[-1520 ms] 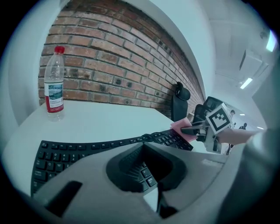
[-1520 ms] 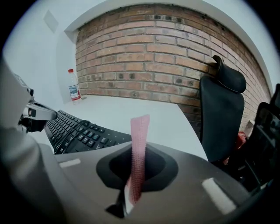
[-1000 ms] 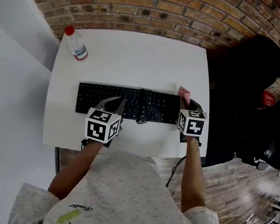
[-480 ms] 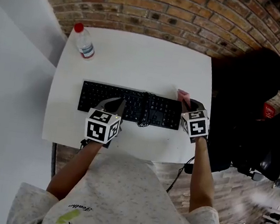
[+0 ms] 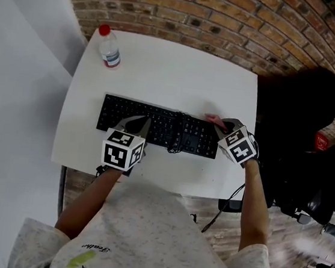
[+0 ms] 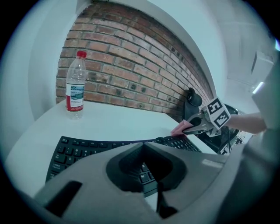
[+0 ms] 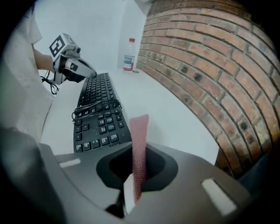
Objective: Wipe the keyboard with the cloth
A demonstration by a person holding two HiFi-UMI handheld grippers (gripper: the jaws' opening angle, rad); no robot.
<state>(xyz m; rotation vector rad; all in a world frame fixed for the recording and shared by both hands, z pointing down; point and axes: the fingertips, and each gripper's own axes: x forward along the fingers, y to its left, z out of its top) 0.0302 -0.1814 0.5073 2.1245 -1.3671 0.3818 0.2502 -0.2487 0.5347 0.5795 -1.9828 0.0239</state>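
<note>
A black keyboard point(image 5: 156, 125) lies across the white table point(image 5: 169, 70), with its cable coiled on the keys point(image 5: 177, 139). My right gripper point(image 5: 223, 126) is at the keyboard's right end, shut on a pink cloth point(image 5: 212, 119) whose tip reaches the end keys. In the right gripper view the cloth point(image 7: 139, 148) stands upright between the jaws of the gripper point(image 7: 134, 183), with the keyboard point(image 7: 97, 109) to its left. My left gripper point(image 5: 137, 123) rests over the keyboard's front left part, shut and holding nothing. In the left gripper view, that gripper point(image 6: 157, 192) sits above the keys point(image 6: 83, 146).
A clear water bottle with a red cap point(image 5: 109, 47) stands at the table's far left corner. A brick wall point(image 5: 230, 17) runs behind the table. A black chair point(image 5: 300, 116) stands close to the table's right edge.
My right gripper has turned and swung left, bringing the pink cloth onto the keyboard's right end. The left gripper has stayed put. The head view has shifted a little.
</note>
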